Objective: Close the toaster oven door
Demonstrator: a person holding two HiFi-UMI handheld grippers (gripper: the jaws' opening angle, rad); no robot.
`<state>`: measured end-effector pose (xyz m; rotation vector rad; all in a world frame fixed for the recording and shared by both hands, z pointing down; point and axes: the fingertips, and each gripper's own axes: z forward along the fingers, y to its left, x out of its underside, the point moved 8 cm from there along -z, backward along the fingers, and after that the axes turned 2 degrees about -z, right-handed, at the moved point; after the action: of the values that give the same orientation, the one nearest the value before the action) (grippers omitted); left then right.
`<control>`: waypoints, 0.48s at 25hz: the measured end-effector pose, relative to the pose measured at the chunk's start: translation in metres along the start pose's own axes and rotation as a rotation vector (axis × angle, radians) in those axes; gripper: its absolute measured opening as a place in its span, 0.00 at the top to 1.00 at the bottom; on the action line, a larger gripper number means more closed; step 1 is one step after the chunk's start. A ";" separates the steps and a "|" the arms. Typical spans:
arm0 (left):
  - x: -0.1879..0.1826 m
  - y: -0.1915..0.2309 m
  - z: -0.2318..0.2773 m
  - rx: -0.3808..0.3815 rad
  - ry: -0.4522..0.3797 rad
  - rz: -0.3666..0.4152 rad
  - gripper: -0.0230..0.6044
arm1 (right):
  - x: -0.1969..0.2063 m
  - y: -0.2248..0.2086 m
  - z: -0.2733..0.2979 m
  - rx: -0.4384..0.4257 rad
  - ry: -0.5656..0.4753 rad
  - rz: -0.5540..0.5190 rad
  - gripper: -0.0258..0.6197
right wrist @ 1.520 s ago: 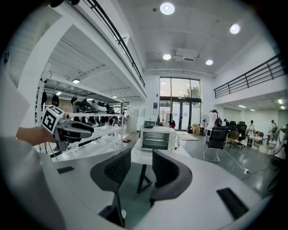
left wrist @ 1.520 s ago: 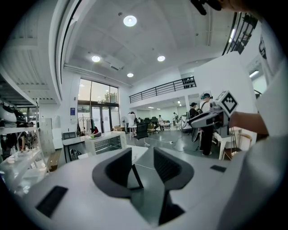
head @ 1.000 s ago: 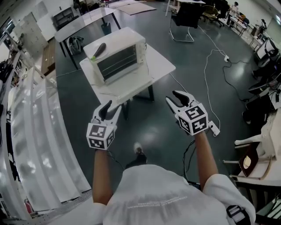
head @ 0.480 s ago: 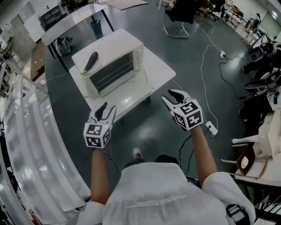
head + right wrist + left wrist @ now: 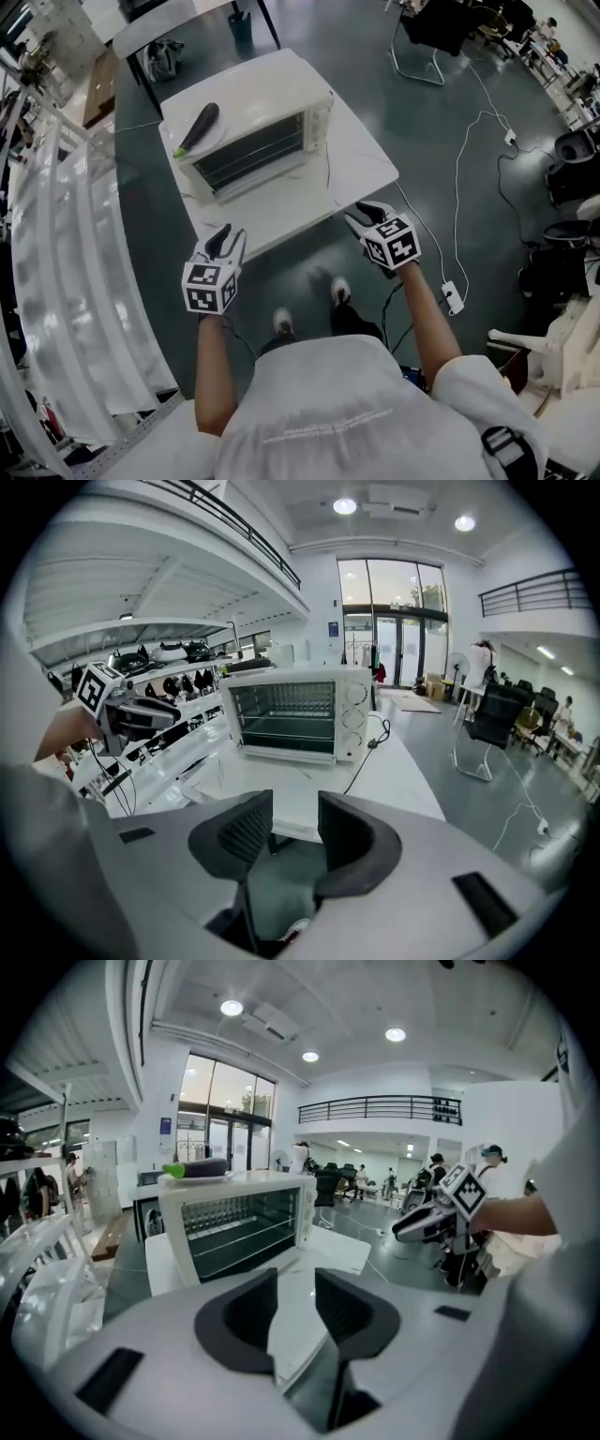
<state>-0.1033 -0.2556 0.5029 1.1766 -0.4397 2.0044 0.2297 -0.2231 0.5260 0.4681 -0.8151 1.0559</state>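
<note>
Approaching: left gripper [image 5: 230, 236] is closing its jaws on nothing, right gripper [image 5: 361, 216] is holding its jaws spread and empty, and the toaster oven [image 5: 253, 141] is sitting mid-table [image 5: 361, 159] with its door seemingly dropped (glass hard to see), so probably coming in low and lifting its front edge evenly.

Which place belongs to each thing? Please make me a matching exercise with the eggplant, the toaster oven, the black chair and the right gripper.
Things:
1. eggplant
2. toaster oven
3. black chair
4. right gripper

Places:
A. standing on the white table
B. held in the air near the table's front edge, jaws apart and empty
C. on the floor beyond the table
D. lying on top of the toaster oven

Right pairs: 1-D, 2-A, 3-C, 4-B.
</note>
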 end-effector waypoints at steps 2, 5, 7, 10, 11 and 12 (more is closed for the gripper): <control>0.000 -0.002 0.009 -0.032 0.014 -0.046 0.77 | 0.004 -0.013 0.018 -0.059 0.031 0.003 0.72; 0.004 -0.009 0.020 -0.069 0.039 -0.084 0.77 | 0.015 -0.029 0.044 -0.116 0.078 0.006 0.72; 0.008 -0.012 0.024 -0.101 0.055 -0.100 0.78 | 0.025 -0.037 0.060 -0.150 0.113 0.028 0.70; 0.018 -0.017 0.029 -0.152 0.087 -0.121 0.80 | 0.045 -0.047 0.082 -0.200 0.172 0.061 0.67; 0.022 -0.019 0.029 -0.170 0.096 -0.132 0.80 | 0.052 -0.049 0.089 -0.217 0.191 0.069 0.67; 0.026 -0.021 0.029 -0.185 0.100 -0.147 0.80 | 0.058 -0.050 0.095 -0.232 0.209 0.075 0.66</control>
<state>-0.0781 -0.2490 0.5386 0.9619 -0.4637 1.8444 0.2547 -0.2771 0.6327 0.1286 -0.7613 1.0442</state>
